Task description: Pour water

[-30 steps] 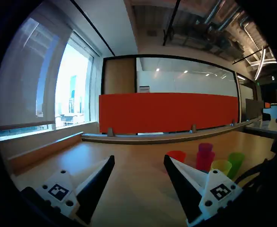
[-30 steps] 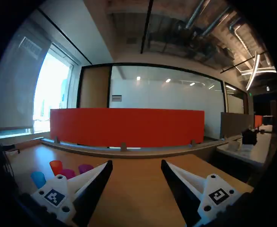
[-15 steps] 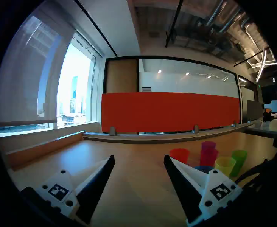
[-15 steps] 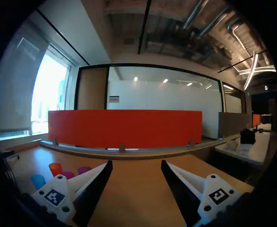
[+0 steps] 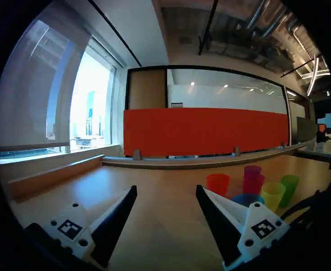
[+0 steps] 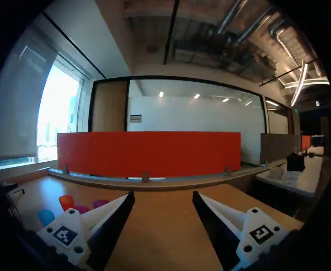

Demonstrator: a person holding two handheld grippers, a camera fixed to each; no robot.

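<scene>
Shifted a little since a second ago, the left gripper view now has the cluster of cups sitting a touch further right. The rim of a blue plastic cup (image 5: 248, 198) has come into sight behind that gripper's right-hand finger. In the right gripper view the cups have slipped slightly lower.

The left gripper (image 5: 166, 189) hangs over the light wooden counter (image 5: 165, 239), released, its jaws spread wide with nothing between them. The right gripper (image 6: 163, 195) is equally released and empty above the same counter.

All the cups stand upright on the counter, to the right of the left gripper and just beyond its finger. The blue one is nearest. A red translucent plastic cup (image 5: 218, 183) marks the left of the group. Two stacked magenta plastic cups (image 5: 252, 177) stand behind the blue one, a yellow plastic cup (image 5: 271, 195) is beside it, and a green plastic cup (image 5: 290, 186) is furthest right. From the right gripper, this cluster lies low at the left, partly hidden by its left finger.

A long orange partition panel (image 5: 206, 132) runs along the counter's far edge. A bright tall window (image 5: 86, 113) fills the wall on the left.
</scene>
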